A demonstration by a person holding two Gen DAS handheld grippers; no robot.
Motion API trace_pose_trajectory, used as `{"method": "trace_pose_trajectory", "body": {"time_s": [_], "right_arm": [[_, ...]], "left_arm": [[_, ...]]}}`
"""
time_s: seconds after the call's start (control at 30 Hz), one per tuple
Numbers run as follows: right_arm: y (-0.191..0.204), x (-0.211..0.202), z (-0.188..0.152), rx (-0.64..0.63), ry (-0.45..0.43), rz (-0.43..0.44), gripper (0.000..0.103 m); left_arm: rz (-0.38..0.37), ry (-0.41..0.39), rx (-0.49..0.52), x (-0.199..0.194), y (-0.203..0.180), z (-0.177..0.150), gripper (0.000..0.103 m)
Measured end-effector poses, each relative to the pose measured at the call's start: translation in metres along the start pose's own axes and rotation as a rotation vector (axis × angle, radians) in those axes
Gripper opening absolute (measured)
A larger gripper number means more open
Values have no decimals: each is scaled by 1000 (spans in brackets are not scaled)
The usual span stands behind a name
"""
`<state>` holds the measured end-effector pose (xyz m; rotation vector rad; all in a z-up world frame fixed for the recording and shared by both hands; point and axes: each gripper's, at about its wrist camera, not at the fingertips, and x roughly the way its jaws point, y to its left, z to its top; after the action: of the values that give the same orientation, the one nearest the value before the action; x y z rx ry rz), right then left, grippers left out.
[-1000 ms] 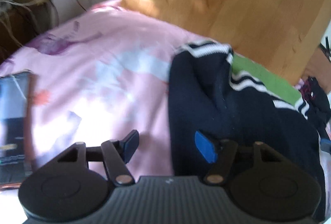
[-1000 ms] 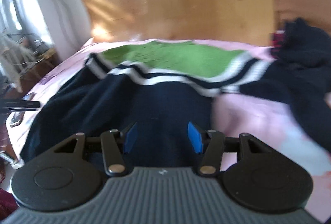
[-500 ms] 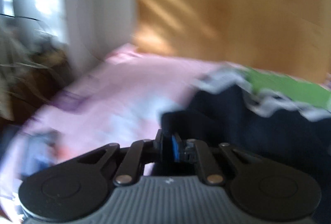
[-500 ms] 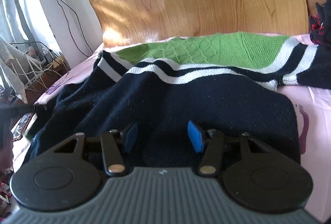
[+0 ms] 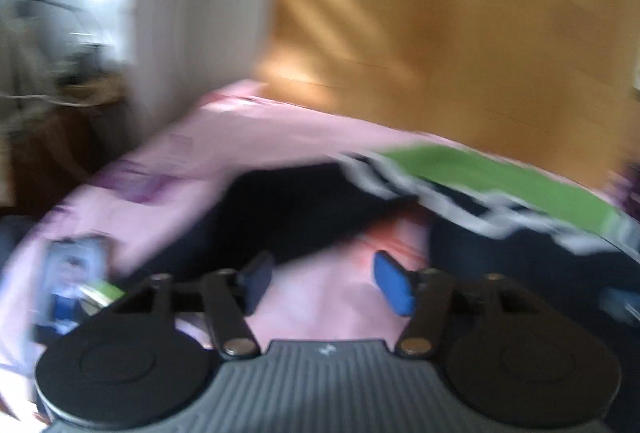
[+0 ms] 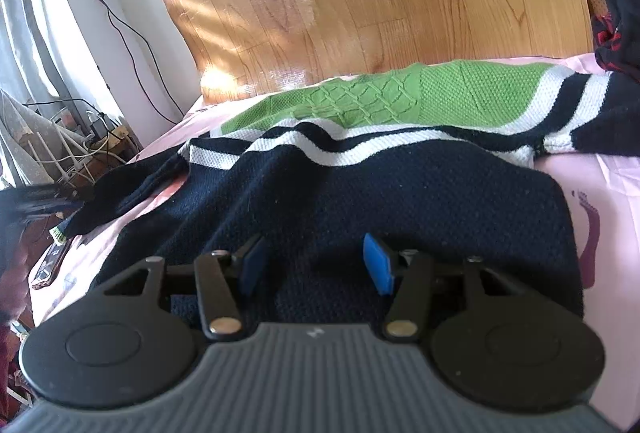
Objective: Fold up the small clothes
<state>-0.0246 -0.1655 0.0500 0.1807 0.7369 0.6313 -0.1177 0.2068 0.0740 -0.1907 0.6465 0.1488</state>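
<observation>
A knitted sweater (image 6: pixel 360 193), navy with white stripes and a green top band, lies spread on the pink bed sheet (image 6: pixel 608 185). One navy sleeve (image 6: pixel 120 201) stretches out to the left. My right gripper (image 6: pixel 316 261) hovers low over the navy body, open, its blue pads apart with nothing pinched. The left wrist view is blurred: my left gripper (image 5: pixel 324 283) has its jaws opening, with nothing between them and only pink sheet (image 5: pixel 224 137) behind. The navy sleeve (image 5: pixel 300 205) lies just beyond its fingertips.
A wooden headboard (image 6: pixel 360 13) rises behind the bed. A phone (image 6: pixel 50 261) lies at the bed's left edge. Cables and a cluttered side table (image 6: pixel 80 137) stand to the left. A dark pile of clothes (image 6: pixel 620 29) sits at the far right.
My left gripper closed on the navy fabric, rose and has now opened, leaving the sleeve stretched out leftwards. My right gripper came in over the sweater's body and then held still.
</observation>
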Motion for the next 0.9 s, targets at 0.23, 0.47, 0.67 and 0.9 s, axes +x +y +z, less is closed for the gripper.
{"method": "trace_pose_trajectory", "body": {"time_s": [0.23,0.47,0.67,0.9], "right_arm": [[0,0,0,2,-2,1,58],[0,-1,0,-2,-2,1,58],[-19,-17,5,93,-23,60,58],[-85,-74,32,230,-171,-142,57]], "left_arm": [[-119,192,103,2,-35,-45,46],[-82,189,42,-9,-16,-42,11],[7,184,4,-22,4,-29,8],[-87,59,86,-21,-24,16,24]]}}
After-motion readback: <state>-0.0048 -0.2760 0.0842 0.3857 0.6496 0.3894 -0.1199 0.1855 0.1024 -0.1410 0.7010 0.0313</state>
